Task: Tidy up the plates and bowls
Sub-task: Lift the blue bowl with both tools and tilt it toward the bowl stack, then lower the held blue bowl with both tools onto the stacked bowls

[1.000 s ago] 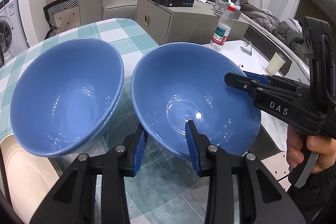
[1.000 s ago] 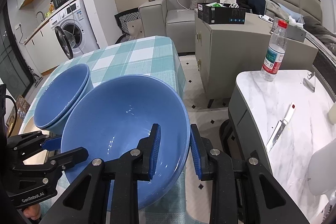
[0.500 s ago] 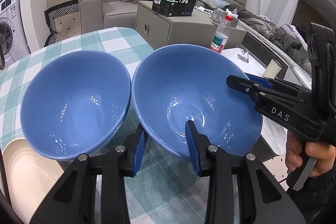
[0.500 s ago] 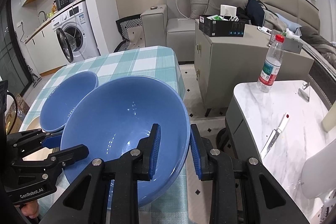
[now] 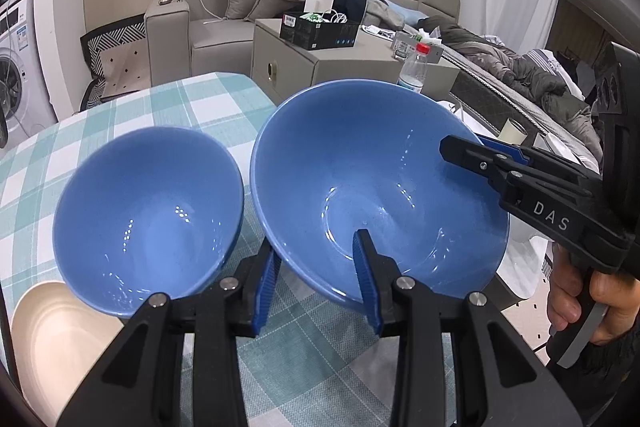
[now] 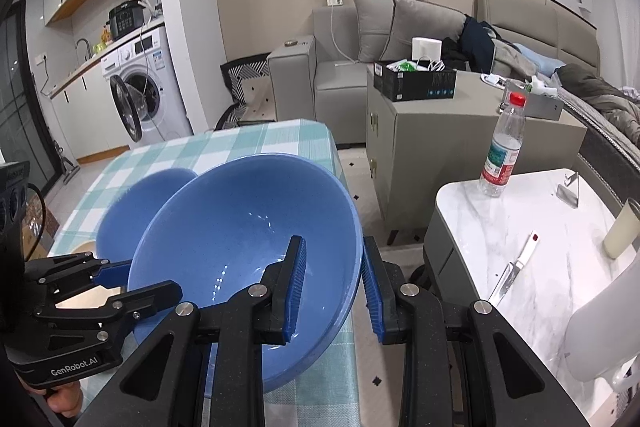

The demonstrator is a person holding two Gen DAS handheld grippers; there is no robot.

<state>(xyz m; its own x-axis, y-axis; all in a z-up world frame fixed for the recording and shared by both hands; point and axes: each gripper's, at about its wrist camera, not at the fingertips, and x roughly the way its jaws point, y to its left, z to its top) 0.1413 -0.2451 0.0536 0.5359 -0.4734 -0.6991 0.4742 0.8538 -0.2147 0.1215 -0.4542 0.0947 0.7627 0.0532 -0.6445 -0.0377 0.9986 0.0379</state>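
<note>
Both grippers hold one large blue bowl (image 5: pixel 380 179) by its rim, lifted above the checked table. My left gripper (image 5: pixel 316 283) is shut on its near rim. My right gripper (image 6: pixel 334 287) is shut on the opposite rim and shows in the left wrist view (image 5: pixel 480 155). The held bowl also shows in the right wrist view (image 6: pixel 248 247). A second blue bowl (image 5: pixel 148 219) sits on the table to the left, also seen behind the held one (image 6: pixel 140 203). A cream plate (image 5: pixel 52 331) lies at the table's near left corner.
The teal checked tablecloth (image 5: pixel 168 107) covers the table. A white marble side table (image 6: pixel 532 251) to the right carries a water bottle (image 6: pixel 504 147), a knife (image 6: pixel 516 267) and a cup (image 6: pixel 620 231). A grey cabinet (image 6: pixel 440 139) and sofa stand behind.
Both grippers have lifted the held bowl up and away from the second bowl, which now looks smaller and lower. More of the cream plate shows.
</note>
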